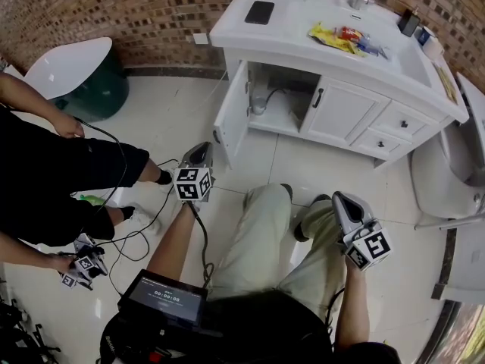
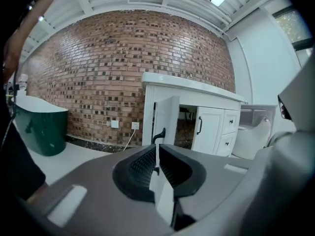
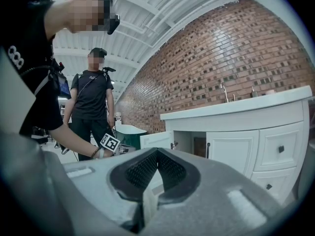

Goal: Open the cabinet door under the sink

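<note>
The white vanity stands against the brick wall. Its left door is swung open toward me, and pipes show inside. The right door is closed. In the left gripper view the open door with its black handle lies straight ahead, some way off. My left gripper hangs in front of that door, apart from it, with only a narrow slit between the pads and nothing in it. My right gripper is shut and empty, above my knee, facing the vanity.
A dark green tub stands at the left wall. Another person stands at left holding grippers, with cables on the floor. A toilet is at right. A phone and snack packets lie on the countertop.
</note>
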A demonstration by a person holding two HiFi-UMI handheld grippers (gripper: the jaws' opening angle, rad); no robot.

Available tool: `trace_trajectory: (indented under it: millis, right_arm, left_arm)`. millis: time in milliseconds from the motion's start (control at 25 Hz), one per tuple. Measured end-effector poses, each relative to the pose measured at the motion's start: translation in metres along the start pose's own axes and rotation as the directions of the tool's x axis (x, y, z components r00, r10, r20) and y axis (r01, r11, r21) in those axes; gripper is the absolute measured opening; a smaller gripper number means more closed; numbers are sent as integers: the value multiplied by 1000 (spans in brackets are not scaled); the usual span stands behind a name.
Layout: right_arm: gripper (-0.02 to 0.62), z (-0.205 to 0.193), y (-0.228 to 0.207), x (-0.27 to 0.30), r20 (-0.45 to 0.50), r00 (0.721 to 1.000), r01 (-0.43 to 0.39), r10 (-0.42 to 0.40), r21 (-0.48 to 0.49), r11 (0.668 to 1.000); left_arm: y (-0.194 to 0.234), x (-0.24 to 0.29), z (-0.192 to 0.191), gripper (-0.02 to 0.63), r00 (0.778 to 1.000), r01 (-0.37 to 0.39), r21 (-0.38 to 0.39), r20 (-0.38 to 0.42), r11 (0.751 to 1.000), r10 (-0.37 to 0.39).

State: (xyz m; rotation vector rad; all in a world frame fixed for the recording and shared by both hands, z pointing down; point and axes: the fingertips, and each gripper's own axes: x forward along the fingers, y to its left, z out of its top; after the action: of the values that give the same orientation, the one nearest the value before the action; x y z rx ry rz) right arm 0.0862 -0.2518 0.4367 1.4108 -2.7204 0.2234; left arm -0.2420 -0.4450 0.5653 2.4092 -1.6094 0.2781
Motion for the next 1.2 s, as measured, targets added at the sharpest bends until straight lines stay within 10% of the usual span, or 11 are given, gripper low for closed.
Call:
trace_trajectory:
  millis: [560,1200]
  right_arm:
    - [-9,-34,93,-103,-1,1000,-24,24,-47,999]
    - [-9,-70,220,-218,-23,998,-53,51,-100,994]
  left_arm:
    - [-166,-182,7,16,953,286,-66,120,956,-277]
    - [-250,-399,-28,15,921,373,-42,143,927,-364]
